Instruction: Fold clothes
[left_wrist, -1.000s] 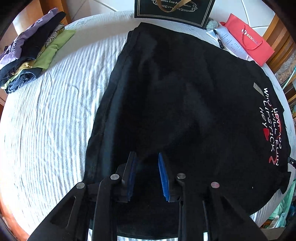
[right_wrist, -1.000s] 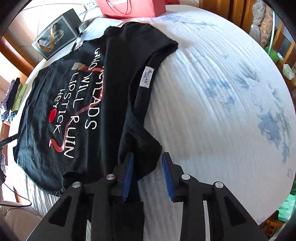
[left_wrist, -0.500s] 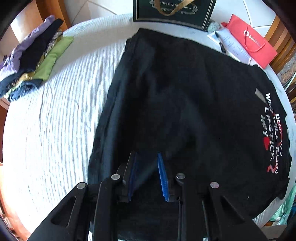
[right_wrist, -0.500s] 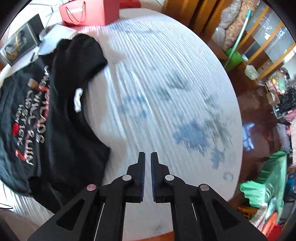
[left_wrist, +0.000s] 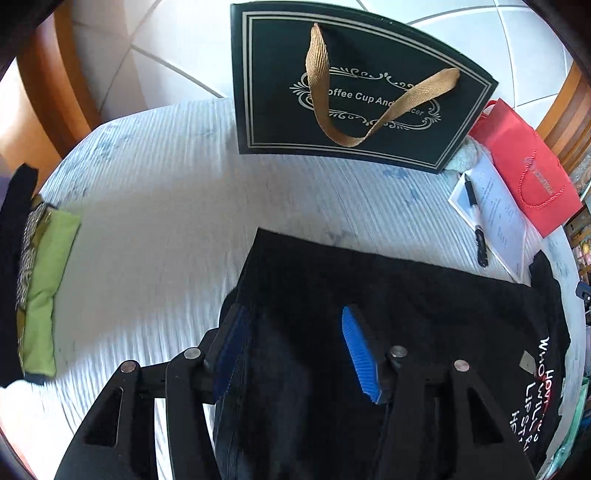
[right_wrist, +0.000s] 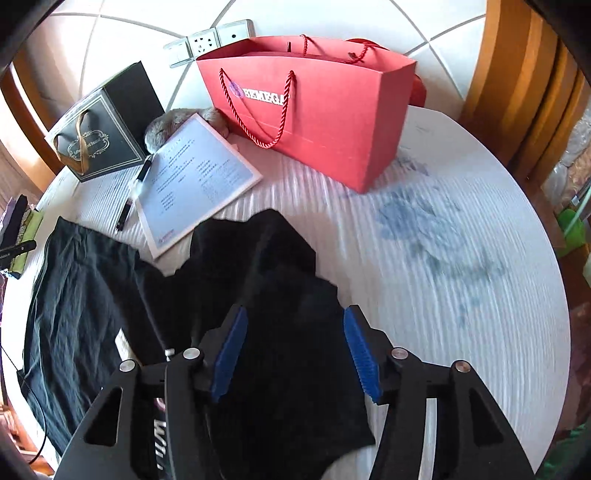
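Observation:
A black T-shirt (left_wrist: 406, 314) with white and red lettering lies on the white ribbed bedcover. In the left wrist view my left gripper (left_wrist: 295, 347) is open, its blue pads straddling the shirt's far left corner near the hem. In the right wrist view the same shirt (right_wrist: 280, 302) lies partly folded, a sleeve bunched toward the far side. My right gripper (right_wrist: 295, 350) is open over the folded shoulder part, the jaws wide apart with black cloth between and below them.
A black gift bag (left_wrist: 351, 92) and a red gift bag (right_wrist: 310, 107) stand at the head of the bed. A printed sheet (right_wrist: 195, 177) with a pen (right_wrist: 138, 182) lies beside the shirt. Folded clothes (left_wrist: 40, 280) are stacked at the left edge.
Both grippers have moved toward the head of the bed over the shirt. The right gripper, shut and off the shirt half a second ago, is now open above it. The left gripper has opened wider.

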